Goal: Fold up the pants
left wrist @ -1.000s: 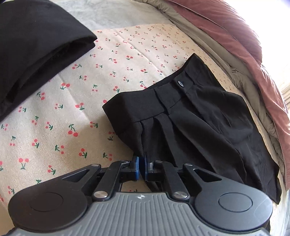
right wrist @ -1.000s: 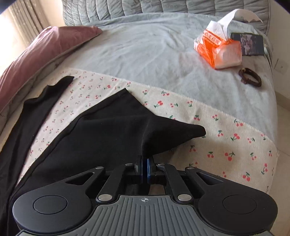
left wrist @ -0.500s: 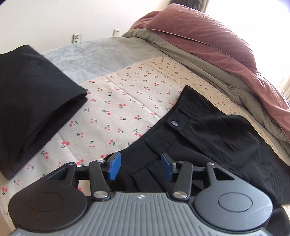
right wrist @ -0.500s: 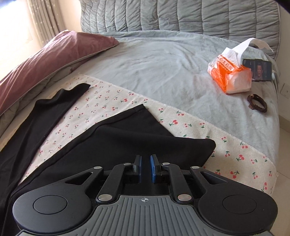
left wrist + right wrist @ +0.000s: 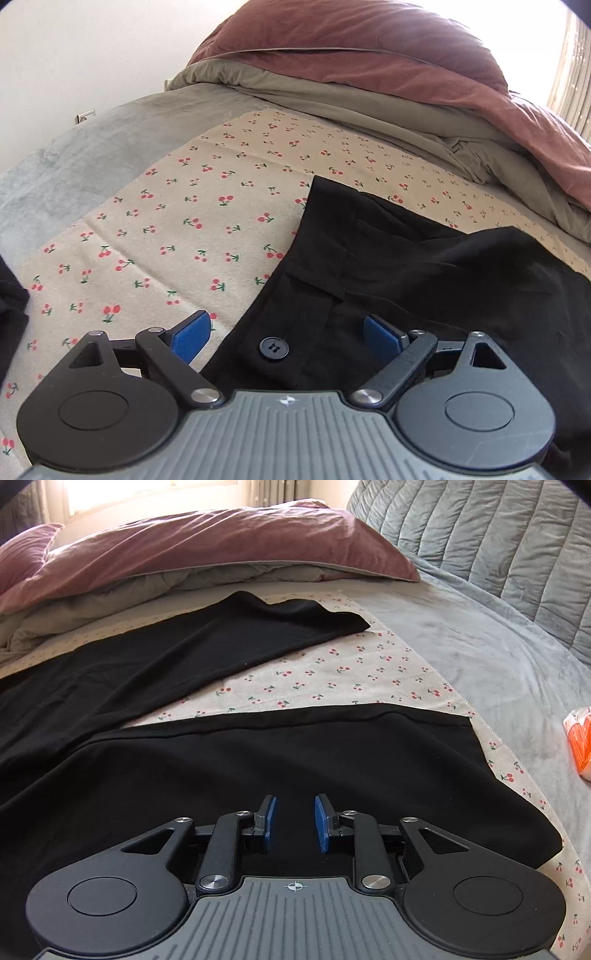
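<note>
Your pants [image 5: 295, 775] lie spread on the cherry-print cloth [image 5: 184, 206] on the bed, legs still apart and unfolded, while your left claw [image 5: 286, 338] and right claw [image 5: 294, 821] are opening, gripping nothing.

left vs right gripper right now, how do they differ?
1. The left gripper stands wide; the right gripper shows a narrow gap.
2. The left gripper sits over the waistband button, straddling the pants edge and the cherry-print sheet; the right gripper sits over a plain leg panel.

Shared: both jaws are opening, neither pinching cloth.
</note>
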A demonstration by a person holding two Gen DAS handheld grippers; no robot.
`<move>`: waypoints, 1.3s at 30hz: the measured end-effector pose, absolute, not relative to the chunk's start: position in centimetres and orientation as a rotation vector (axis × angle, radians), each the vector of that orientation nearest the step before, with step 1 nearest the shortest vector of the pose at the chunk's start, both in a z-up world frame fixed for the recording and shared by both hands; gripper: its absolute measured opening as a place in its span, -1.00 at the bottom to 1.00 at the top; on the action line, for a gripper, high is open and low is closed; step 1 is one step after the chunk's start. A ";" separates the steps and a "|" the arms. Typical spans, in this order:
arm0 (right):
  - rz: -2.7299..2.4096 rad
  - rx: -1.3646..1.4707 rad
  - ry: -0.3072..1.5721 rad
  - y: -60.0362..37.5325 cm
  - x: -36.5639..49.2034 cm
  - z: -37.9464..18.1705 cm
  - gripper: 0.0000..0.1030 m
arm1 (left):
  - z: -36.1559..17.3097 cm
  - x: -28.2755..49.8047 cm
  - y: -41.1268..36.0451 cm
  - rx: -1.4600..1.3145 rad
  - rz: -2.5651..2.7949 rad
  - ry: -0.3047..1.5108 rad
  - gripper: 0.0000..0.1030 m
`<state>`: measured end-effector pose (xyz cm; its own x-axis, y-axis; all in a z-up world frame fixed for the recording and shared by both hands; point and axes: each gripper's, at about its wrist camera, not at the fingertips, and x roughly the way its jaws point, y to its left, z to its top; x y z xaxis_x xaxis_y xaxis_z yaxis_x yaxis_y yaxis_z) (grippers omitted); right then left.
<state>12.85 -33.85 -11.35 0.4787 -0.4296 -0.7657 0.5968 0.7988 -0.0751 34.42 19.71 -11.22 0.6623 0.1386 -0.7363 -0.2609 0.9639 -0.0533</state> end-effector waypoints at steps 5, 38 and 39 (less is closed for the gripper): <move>-0.621 0.233 0.882 -34.5 13.5 -11.8 -0.53 | -12.5 36.1 17.4 -0.048 0.261 0.758 -0.46; -0.524 -0.008 0.851 -56.7 37.2 -16.8 -0.47 | -10.6 37.3 16.6 0.001 0.308 0.707 0.25; -0.475 0.050 0.858 -57.1 37.1 -16.6 -0.78 | -10.6 37.3 16.5 0.001 0.307 0.709 0.25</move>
